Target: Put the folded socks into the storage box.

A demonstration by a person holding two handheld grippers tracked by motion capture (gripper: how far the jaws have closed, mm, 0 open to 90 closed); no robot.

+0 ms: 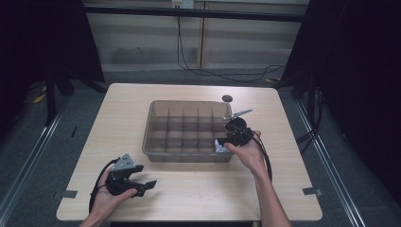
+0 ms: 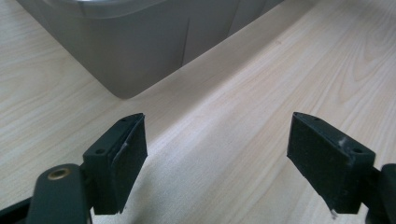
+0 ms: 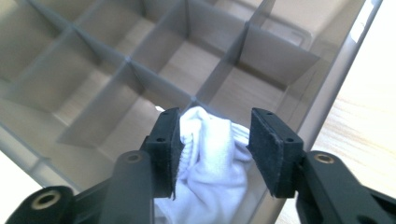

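**White cloth sitting between the right jaws over the divided bin**

The person's right gripper is hanging over the near right corner of the clear plastic bin, which is standing in the middle of the wooden table. In the right gripper view, a bunched white cloth is lying between the two black pads, inside a corner compartment against the bin's outer wall. The left pad is touching the cloth; the right pad is standing just clear of it, so the jaws are parted and not pinching.

The left gripper is resting low by the table's near left edge, well apart from the bin. Its jaws are spread wide with bare tabletop between them, and the bin's corner is showing ahead of it in its own view.

A small dark disc is lying on the table beyond the bin.
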